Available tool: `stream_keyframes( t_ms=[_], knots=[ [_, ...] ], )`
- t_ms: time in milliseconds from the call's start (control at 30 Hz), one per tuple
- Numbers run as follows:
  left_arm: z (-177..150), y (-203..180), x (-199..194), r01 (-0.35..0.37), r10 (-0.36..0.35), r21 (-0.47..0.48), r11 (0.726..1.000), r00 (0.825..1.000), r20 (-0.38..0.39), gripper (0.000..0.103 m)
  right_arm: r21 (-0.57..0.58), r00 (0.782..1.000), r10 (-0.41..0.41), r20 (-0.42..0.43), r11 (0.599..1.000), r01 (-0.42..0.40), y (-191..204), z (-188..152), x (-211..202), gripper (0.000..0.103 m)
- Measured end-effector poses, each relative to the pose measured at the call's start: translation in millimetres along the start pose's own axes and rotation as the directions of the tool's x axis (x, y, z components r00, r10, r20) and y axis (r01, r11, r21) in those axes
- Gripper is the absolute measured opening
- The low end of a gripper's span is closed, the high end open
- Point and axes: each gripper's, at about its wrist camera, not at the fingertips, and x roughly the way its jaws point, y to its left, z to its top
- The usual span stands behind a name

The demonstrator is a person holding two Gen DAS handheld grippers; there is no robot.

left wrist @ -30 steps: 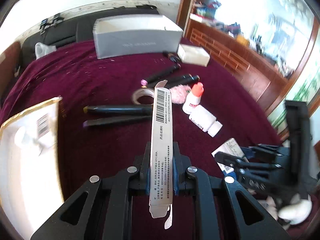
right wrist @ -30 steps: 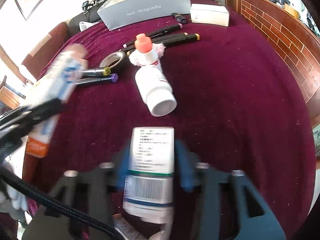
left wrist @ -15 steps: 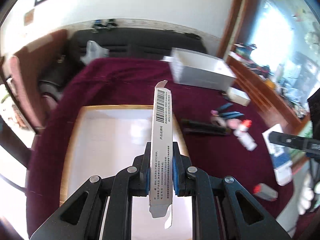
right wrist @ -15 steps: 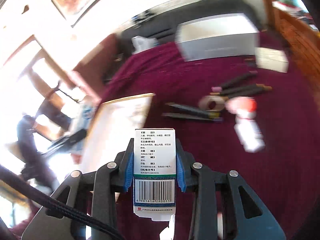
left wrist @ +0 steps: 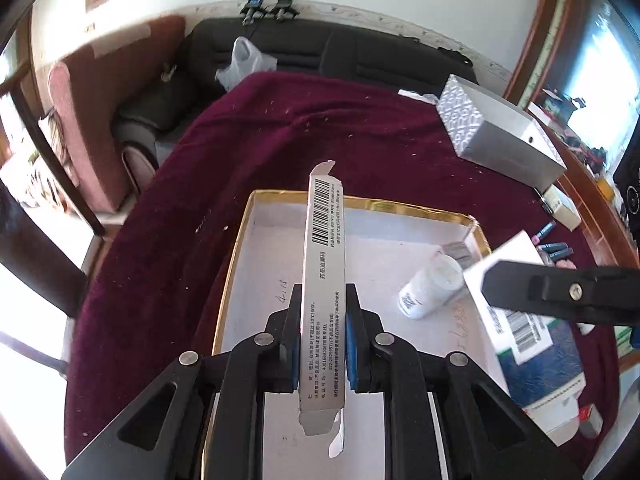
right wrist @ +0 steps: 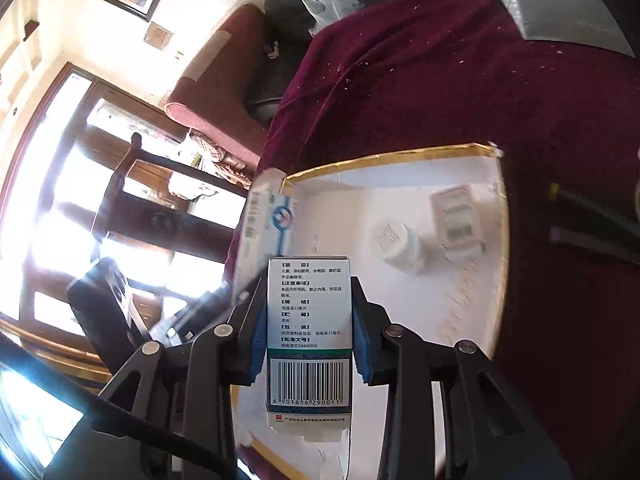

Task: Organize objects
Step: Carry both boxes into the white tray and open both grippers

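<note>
My left gripper (left wrist: 323,320) is shut on a long narrow grey carton (left wrist: 324,232) with a barcode, held above a white tray with a gold rim (left wrist: 360,200). A white bottle (left wrist: 430,288) lies on its side in the tray beside a small flat pack (left wrist: 456,250). My right gripper (right wrist: 310,308) is shut on a small white and green medicine box (right wrist: 308,376) over the tray's near edge (right wrist: 400,158). From the left wrist view the right gripper's finger (left wrist: 560,292) and its box (left wrist: 516,320) enter from the right.
The table wears a maroon cloth (left wrist: 280,140). A big silver-grey box (left wrist: 500,136) stands at the back right, with a small white box (left wrist: 562,208) and markers (left wrist: 554,248) nearby. A black sofa (left wrist: 320,52) and a wooden chair (right wrist: 132,208) stand beyond the table.
Both grippers have swung left, away from the markers and bottles, and now hang over the white tray. Each keeps its box.
</note>
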Motion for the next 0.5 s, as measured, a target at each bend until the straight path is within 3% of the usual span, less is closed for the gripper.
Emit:
stream_keyframes(
  t_ms=[233, 500],
  knots=[
    [2.7, 15.5, 19.9, 0.041, -0.042, -0.051, 0.998, 0.999, -0.020, 0.014, 0.056, 0.997, -0.074, -0.003, 0.996, 0.074, -5.9, 31.2, 46.0, 0.033],
    [4.4, 21.0, 33.3, 0.030, -0.032, -0.045, 0.999, 0.999, -0.028, 0.014, 0.056, 0.989, -0.150, 0.010, 0.987, 0.149, -12.2, 47.0, 62.8, 0.033]
  ],
)
